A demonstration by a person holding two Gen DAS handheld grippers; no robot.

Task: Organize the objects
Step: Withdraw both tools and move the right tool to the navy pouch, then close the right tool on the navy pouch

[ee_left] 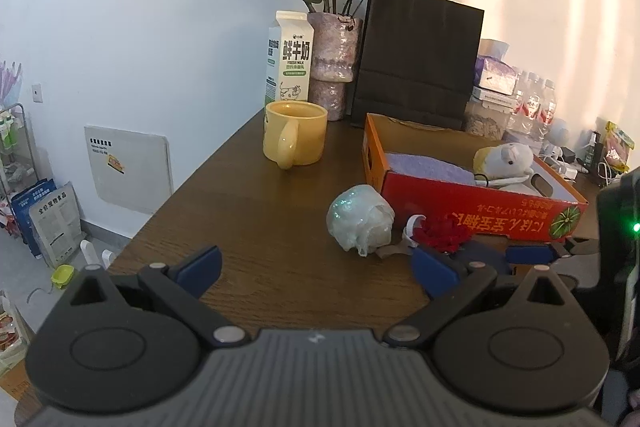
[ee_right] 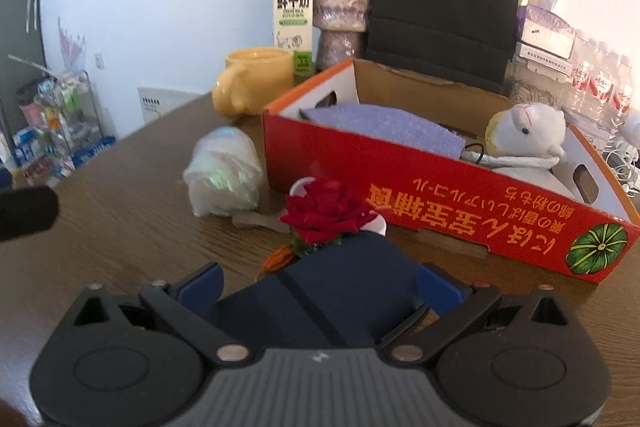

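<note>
Dark navy notebook (ee_right: pixel 340 291) flat on table, red rose (ee_right: pixel 324 211) at its far end, red box (ee_right: pixel 460 215) beside

Black hand-held gripper (ee_left: pixel 318 269) — blue fingers (ee_left: pixel 199 265), grey ribbed body

Both wrist cameras look low across the table (ee_left: pixel 240 211) toward the wall, sharing the red box (ee_right: pixel 400 187).

Glossy ceramic mug (ee_left: pixel 294 135), cardboard box (ee_right: pixel 440 203), wood-grain table (ee_left: pixel 248 211).
</note>
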